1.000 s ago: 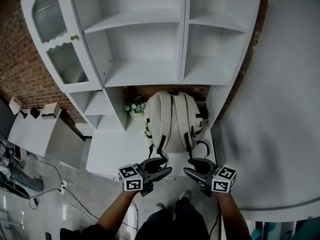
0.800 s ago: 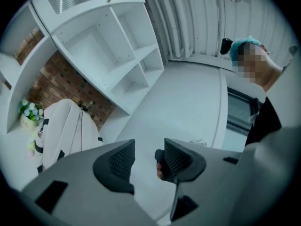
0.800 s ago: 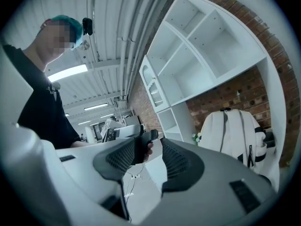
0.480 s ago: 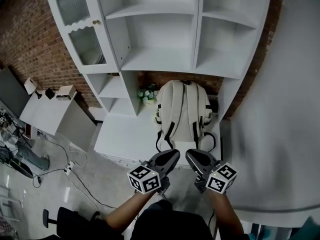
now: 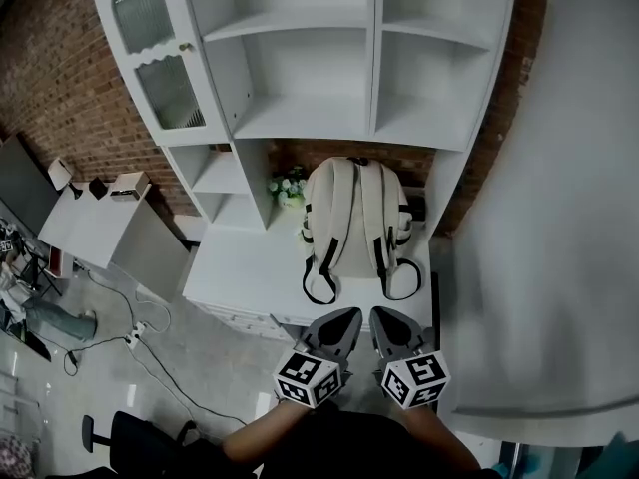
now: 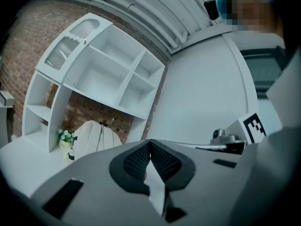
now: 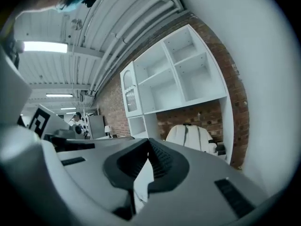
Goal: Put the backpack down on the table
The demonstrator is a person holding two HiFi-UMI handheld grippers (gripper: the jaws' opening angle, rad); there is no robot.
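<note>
Backpack upright on white desk, well ahead of both tongs, straps twd them. Just snapped shut left tongs & right tongs, nothing betw jaws, pulled back off straps. Reads as released; task prob done.

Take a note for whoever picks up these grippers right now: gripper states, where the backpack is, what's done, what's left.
Left gripper: shut, empty, off the table's near edge.
Right gripper: shut, empty, right beside the left one.
Backpack: upright on the white table under the shelves, straps facing you; neither gripper touches it.
Done: backpack is down on the table.
Left: nothing apparent.
</note>
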